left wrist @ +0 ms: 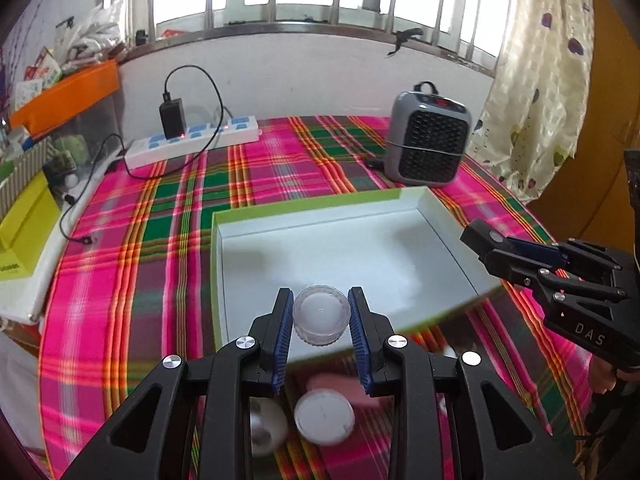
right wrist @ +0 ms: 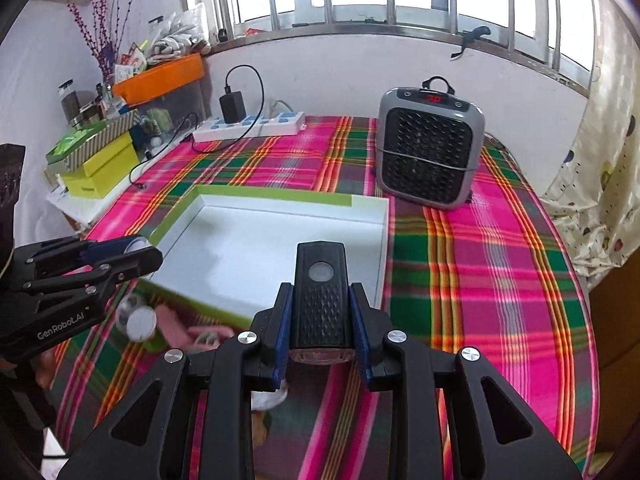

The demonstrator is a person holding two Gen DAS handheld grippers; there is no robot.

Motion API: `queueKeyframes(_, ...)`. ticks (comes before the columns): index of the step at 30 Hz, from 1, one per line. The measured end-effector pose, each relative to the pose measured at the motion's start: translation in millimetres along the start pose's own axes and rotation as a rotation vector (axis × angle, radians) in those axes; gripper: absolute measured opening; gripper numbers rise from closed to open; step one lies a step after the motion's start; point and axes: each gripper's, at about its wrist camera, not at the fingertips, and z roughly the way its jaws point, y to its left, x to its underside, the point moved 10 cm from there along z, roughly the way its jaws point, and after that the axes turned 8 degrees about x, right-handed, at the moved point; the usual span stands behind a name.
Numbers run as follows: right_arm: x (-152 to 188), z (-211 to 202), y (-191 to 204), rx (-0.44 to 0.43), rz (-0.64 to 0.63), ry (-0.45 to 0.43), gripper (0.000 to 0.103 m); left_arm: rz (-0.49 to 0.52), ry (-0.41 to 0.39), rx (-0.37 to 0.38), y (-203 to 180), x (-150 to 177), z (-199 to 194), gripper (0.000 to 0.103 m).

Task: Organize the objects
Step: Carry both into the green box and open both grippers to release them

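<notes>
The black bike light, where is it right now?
The black bike light is clamped in the right tongs, held above the near edge of the open white box, with the grey heater beyond.

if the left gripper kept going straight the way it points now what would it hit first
Most likely the white floor of the open box. The left gripper, holding a small clear jar, tilts down over the box's near edge. The box looks empty ahead of it, though depth is hard to judge.
</notes>
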Motion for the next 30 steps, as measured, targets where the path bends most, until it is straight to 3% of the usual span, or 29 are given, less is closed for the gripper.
queueKeyframes(13, -18.6, 66.2, 8.0, 0.002, -0.004, 0.078, 0.028, -0.022, 0.076, -0.008, 30.0, -26.0, 64.4, 0.025)
queueKeyframes(30, -18.6, 96.4, 3.7, 0.017, -0.016, 0.122, 0.028, -0.003, 0.122, -0.024, 37.6, -28.3, 95.4, 0.026)
